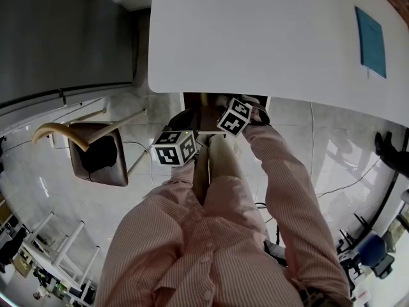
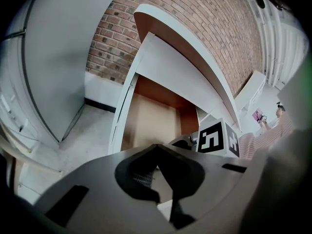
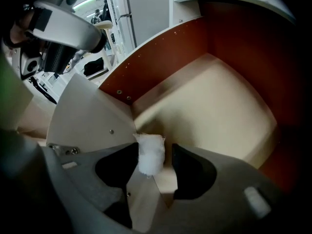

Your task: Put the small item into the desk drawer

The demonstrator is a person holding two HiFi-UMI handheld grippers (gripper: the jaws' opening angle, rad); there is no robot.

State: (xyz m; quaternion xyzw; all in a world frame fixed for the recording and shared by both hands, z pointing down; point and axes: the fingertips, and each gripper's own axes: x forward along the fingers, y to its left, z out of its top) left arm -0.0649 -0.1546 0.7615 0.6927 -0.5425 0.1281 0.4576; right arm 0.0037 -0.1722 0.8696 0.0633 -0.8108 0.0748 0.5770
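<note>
Between the spread jaws of the right gripper (image 3: 155, 147) sits the small white fluffy item (image 3: 150, 157). It lies against the pad on that view's left, and a clear gap separates it from the other pad, so nothing pinches it. Whether it rests on anything below cannot be told. Just beyond it is the open desk drawer (image 3: 224, 106), with a pale bare floor and reddish-brown inner walls; the item hangs at the drawer's near corner, beside a beige panel dotted with screws (image 3: 90, 118).

From the head view, the drawer juts out from under the white desk (image 1: 255, 31), and both grippers' marker cubes crowd its front edge, the right one's cube (image 1: 235, 117) over the opening and the left one's cube (image 1: 174, 147) just outside it. The left gripper (image 2: 156, 146) has its jaw tips pressed together with nothing seen between them, aimed towards the drawer. Pink striped sleeves (image 1: 287, 190) reach down to both tools. A blue sheet (image 1: 370, 40) lies on the desk's far corner, well apart. A brown-seated chair (image 1: 96, 155) stands on the tiled floor to the left, and a brick wall (image 2: 204, 23) rises behind the desk.
</note>
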